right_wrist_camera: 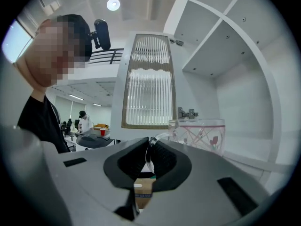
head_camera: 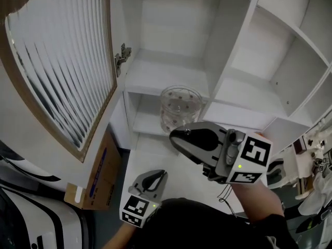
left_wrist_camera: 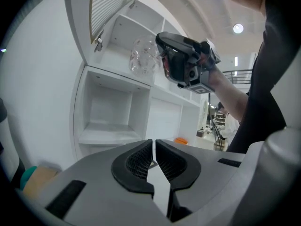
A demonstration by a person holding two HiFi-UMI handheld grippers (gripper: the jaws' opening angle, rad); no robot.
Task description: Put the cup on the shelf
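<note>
A clear glass cup (head_camera: 180,107) with a pink flower print hangs in front of the white shelf unit (head_camera: 166,69), near its open compartment. My right gripper (head_camera: 174,135) is shut on the cup's glass handle (right_wrist_camera: 157,138), which shows pinched between the pads in the right gripper view. There the cup (right_wrist_camera: 202,134) stands upright just beyond the jaws, its base hidden by the gripper body. My left gripper (head_camera: 155,176) is lower and to the left, shut and holding nothing. The left gripper view looks up past its own closed jaws at the cup (left_wrist_camera: 143,55) and the right gripper (left_wrist_camera: 164,44).
The cupboard door (head_camera: 62,61), ribbed glass in a wood frame, stands swung open at the left on its hinge (head_camera: 123,53). A cardboard box (head_camera: 96,175) lies on the floor below it. More white compartments (head_camera: 270,51) run to the right. A cluttered bench (head_camera: 311,160) sits at the far right.
</note>
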